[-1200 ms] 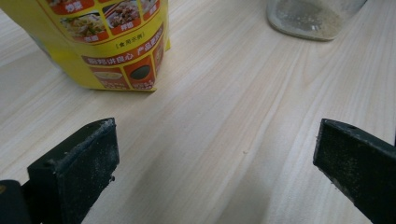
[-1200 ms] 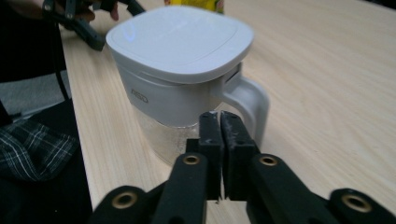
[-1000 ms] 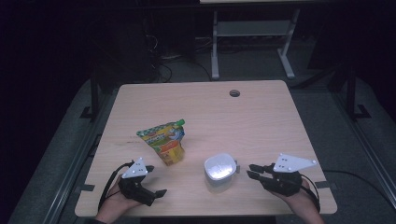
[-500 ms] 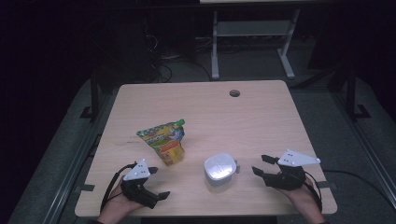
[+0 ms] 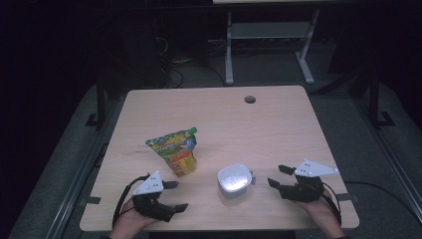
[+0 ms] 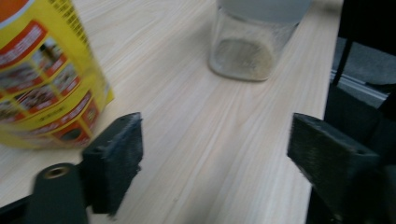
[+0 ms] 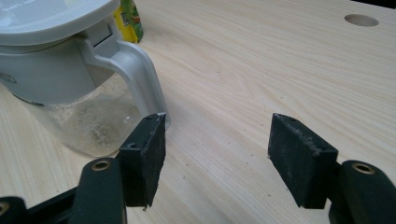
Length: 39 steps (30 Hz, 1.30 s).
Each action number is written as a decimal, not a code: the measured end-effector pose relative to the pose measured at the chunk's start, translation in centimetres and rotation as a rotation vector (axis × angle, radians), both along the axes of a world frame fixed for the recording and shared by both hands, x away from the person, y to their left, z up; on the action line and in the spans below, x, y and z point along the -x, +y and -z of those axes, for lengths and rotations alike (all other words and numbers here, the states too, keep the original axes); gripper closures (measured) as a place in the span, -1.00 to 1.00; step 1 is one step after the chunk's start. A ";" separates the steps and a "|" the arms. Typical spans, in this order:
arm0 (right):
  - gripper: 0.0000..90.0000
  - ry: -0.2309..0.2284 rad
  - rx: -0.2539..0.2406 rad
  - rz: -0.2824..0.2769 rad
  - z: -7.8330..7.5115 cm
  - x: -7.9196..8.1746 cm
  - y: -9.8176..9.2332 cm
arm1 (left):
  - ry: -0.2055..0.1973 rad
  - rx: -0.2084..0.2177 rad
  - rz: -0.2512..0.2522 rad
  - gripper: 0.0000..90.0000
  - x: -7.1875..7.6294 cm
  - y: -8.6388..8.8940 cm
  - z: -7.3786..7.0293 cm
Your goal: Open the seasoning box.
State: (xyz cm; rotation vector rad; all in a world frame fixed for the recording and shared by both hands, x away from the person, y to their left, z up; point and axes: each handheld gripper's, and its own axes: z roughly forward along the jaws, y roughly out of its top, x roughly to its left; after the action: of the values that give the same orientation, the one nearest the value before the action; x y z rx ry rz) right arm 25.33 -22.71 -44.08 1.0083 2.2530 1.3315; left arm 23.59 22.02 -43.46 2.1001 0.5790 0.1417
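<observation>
Both grippers are held low near the table's front edge: left gripper [image 5: 175, 196] jaws parted, just been closing; right gripper [image 5: 278, 176] jaws spread, nothing gripped.

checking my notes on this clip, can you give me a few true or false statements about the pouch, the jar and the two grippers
1. The yellow pouch stands left of the lidded jar in the high view. True.
2. The left gripper is clamped on the pouch. False: its jaws have just been closing, but nothing is between them and the pouch sits off to one side.
3. The jar has a grey lid and a handle. True.
4. The right gripper holds the jar by its handle. False: its jaws stand apart over bare table, beside the jar.
5. The jar lies on its side. False: it stands upright.
</observation>
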 end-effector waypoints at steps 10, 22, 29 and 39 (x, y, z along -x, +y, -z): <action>-0.17 -0.001 -0.005 0.002 -0.1 0.0 0.1 | 0.007 0.033 0.053 -0.20 -0.1 -1.5 -0.7; -0.16 -0.002 0.001 -0.004 -0.1 0.0 0.2 | -0.011 0.039 0.109 -0.31 -1.0 -4.4 -0.9; -0.16 0.005 -0.002 -0.002 0.0 -0.1 0.2 | -0.031 0.044 0.146 -0.40 -1.5 -6.0 -1.2; -0.15 0.015 -0.004 -0.007 0.3 -0.1 0.3 | -0.047 0.044 0.181 -0.51 -2.2 -7.7 -1.3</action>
State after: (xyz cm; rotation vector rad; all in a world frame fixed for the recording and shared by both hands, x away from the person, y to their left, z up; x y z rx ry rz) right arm 25.45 -22.37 -44.35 1.0155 2.2681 1.3357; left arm 25.80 14.33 -42.17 2.0896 0.3586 0.0740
